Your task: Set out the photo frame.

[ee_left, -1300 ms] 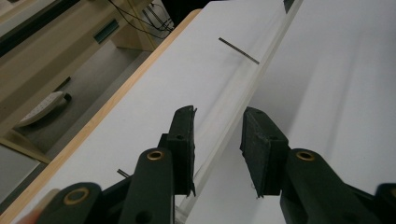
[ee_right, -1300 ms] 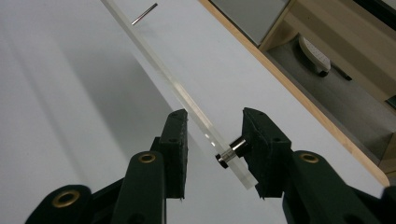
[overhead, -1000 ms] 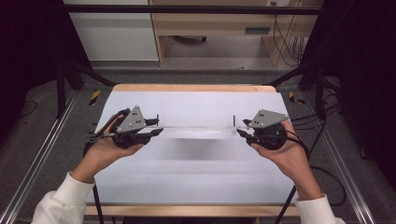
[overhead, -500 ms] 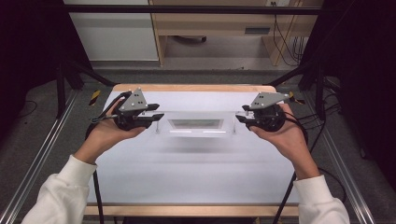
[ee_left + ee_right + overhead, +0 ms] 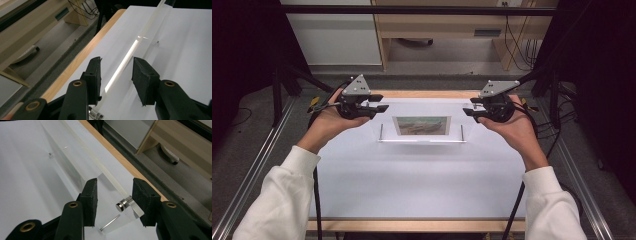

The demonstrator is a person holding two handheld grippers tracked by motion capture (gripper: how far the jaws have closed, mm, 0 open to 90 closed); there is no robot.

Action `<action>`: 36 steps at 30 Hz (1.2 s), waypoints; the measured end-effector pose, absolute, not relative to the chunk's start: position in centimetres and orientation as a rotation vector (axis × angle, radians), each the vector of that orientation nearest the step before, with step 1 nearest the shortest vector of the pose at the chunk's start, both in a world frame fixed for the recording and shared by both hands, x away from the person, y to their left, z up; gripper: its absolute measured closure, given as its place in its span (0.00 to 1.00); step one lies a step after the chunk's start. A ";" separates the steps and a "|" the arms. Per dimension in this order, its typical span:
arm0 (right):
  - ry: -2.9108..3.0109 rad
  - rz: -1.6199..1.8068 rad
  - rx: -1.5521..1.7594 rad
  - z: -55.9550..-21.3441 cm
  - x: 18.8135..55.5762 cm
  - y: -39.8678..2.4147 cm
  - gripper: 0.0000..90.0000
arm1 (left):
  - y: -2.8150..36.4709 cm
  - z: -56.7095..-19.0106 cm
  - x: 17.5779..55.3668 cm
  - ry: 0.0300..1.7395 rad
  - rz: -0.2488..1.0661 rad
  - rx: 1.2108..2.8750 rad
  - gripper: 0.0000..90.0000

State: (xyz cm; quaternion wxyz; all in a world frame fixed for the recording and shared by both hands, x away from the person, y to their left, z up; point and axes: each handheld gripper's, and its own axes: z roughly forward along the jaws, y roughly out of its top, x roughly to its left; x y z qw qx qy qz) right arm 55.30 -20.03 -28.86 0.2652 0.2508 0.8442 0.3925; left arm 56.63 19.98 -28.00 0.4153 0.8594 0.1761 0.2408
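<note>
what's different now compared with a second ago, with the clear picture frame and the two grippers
Both grippers, left and right, carried the clear picture frame toward the table's far edge and stood it up, picture facing the camera. Their jaws have just been opening and no longer clamp its ends. The table stayed put.

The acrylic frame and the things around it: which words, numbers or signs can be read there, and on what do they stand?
None can be read. The acrylic frame shows a picture without readable text. The dark plate on the wooden furniture behind the table is too small and blurred to tell.
</note>
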 end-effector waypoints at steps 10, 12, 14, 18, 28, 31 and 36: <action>2.281 1.078 0.677 -28.7 56.9 -20.2 0.62 | 20.8 -27.8 58.0 0.531 0.634 2.062 0.50; 2.284 1.089 0.665 -28.7 57.2 -20.4 0.62 | 21.5 -27.2 57.8 0.571 0.661 2.006 0.42; 2.283 1.096 0.660 -28.8 57.4 -20.4 0.62 | 22.1 -26.9 57.6 0.613 0.657 1.958 0.35; 2.270 1.112 0.668 -28.8 57.9 -20.5 0.61 | 23.7 -27.0 56.3 0.683 0.682 1.900 0.26; 2.246 1.131 0.713 -28.9 59.9 -20.5 0.60 | 26.7 -32.5 51.8 0.816 0.663 1.914 0.19; 2.238 1.150 0.732 -29.0 60.7 -20.6 0.60 | 27.0 -34.3 51.1 0.839 0.637 1.933 0.19; 2.198 1.214 0.769 -29.6 62.0 -20.9 0.59 | 27.4 -36.5 50.9 0.878 0.580 1.937 0.18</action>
